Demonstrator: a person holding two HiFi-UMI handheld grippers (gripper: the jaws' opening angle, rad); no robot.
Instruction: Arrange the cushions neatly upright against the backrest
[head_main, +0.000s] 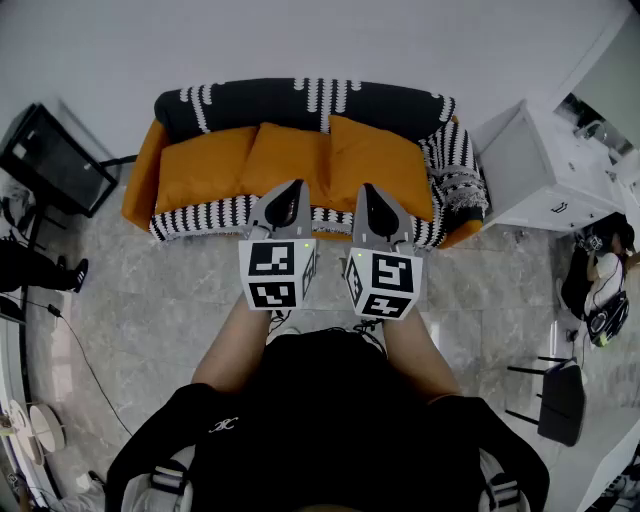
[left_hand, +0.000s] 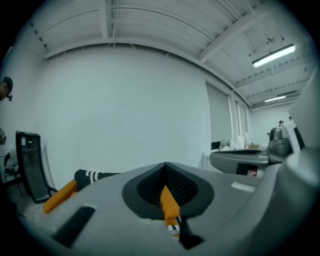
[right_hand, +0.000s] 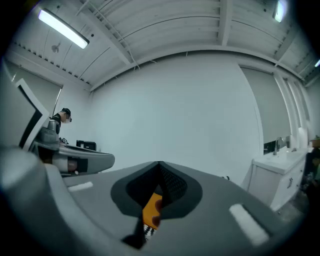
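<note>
Three orange cushions stand upright side by side against the black-and-white backrest (head_main: 300, 100) of an orange sofa: left cushion (head_main: 205, 165), middle cushion (head_main: 288, 160), right cushion (head_main: 378, 160). My left gripper (head_main: 297, 184) and right gripper (head_main: 367, 188) hover side by side in front of the seat edge, both shut and holding nothing. They touch no cushion. In the left gripper view the shut jaws (left_hand: 166, 165) show only a sliver of orange cushion (left_hand: 170, 202) behind them. The right gripper view shows its jaws (right_hand: 159, 164) shut likewise, with an orange sliver (right_hand: 151, 209) behind.
A white cabinet (head_main: 540, 170) stands right of the sofa. A black frame (head_main: 55, 155) stands at its left. A cable (head_main: 80, 350) runs over the marble floor, and a black stand (head_main: 560, 400) is at the right. Another person (head_main: 600, 270) sits at the far right.
</note>
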